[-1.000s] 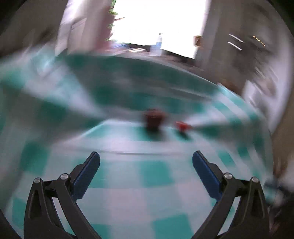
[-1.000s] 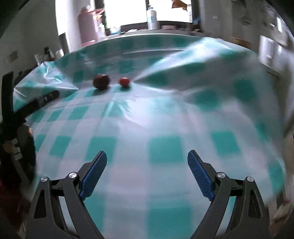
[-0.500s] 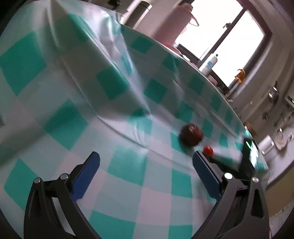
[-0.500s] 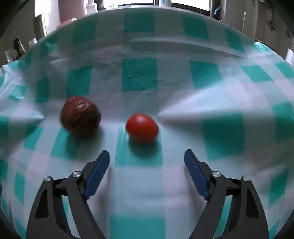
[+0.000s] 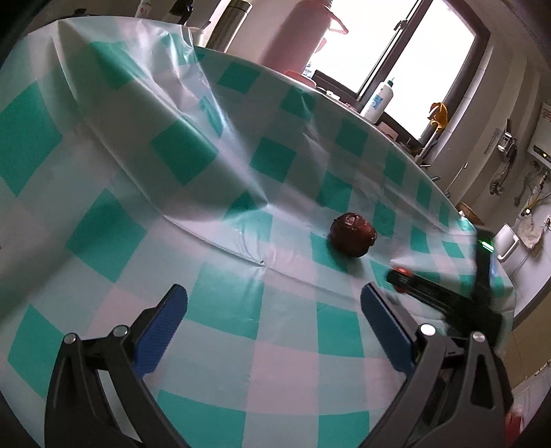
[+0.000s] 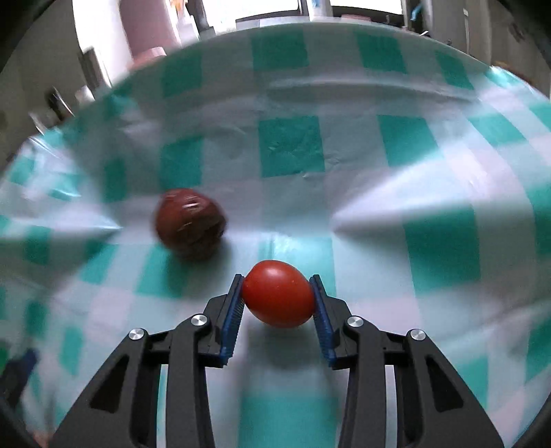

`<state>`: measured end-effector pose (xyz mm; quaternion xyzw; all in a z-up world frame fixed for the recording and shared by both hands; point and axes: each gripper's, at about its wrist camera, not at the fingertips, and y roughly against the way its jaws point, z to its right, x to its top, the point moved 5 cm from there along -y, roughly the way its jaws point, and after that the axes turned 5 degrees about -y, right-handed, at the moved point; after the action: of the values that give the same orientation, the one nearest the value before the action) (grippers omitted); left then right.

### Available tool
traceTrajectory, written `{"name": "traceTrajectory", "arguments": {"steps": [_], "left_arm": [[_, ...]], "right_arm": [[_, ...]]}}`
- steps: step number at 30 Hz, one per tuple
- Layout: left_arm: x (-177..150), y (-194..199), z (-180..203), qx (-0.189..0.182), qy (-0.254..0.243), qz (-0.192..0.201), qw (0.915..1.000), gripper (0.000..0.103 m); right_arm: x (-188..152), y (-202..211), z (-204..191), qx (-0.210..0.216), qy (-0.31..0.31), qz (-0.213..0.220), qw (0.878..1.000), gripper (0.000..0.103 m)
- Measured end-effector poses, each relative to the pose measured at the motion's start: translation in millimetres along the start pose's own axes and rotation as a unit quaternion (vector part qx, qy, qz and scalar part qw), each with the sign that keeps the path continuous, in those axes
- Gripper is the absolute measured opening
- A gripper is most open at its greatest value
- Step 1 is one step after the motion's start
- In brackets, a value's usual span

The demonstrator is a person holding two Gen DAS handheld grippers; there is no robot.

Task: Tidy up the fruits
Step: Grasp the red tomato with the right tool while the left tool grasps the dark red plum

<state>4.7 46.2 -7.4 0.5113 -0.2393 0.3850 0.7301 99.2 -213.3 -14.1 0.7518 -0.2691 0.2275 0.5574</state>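
A small red tomato lies on the green-and-white checked tablecloth. My right gripper is closing on it, and both blue pads press its sides. A dark red, wrinkled round fruit sits just beyond it to the left, untouched. In the left wrist view the same dark fruit lies ahead and to the right of my left gripper, which stands open and holds nothing. The tomato shows there only as a red sliver at the tip of the black right gripper.
The tablecloth rises in a large loose fold at the back left. Beyond the table stand a pink thermos, a steel flask and a white bottle by the window. The table's edge falls off at the right.
My right gripper has moved forward to the tomato and shut around it. It now shows at the right of the left wrist view. The dark fruit has stayed put.
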Motion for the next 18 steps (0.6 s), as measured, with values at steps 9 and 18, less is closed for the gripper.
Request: {"name": "traceTrajectory", "arguments": {"steps": [9,18], "left_arm": [[-9,-6,23,-0.009,-0.061,-0.009,0.9981,0.101],[3,-70,85,0.011,-0.155,-0.072,0.9852,0.101]], "right_arm": [[-24,43,39,0.123,-0.121,0.047,0.984,0.038],[-24,52,26,0.147,-0.093,0.082,0.981,0.039]]}}
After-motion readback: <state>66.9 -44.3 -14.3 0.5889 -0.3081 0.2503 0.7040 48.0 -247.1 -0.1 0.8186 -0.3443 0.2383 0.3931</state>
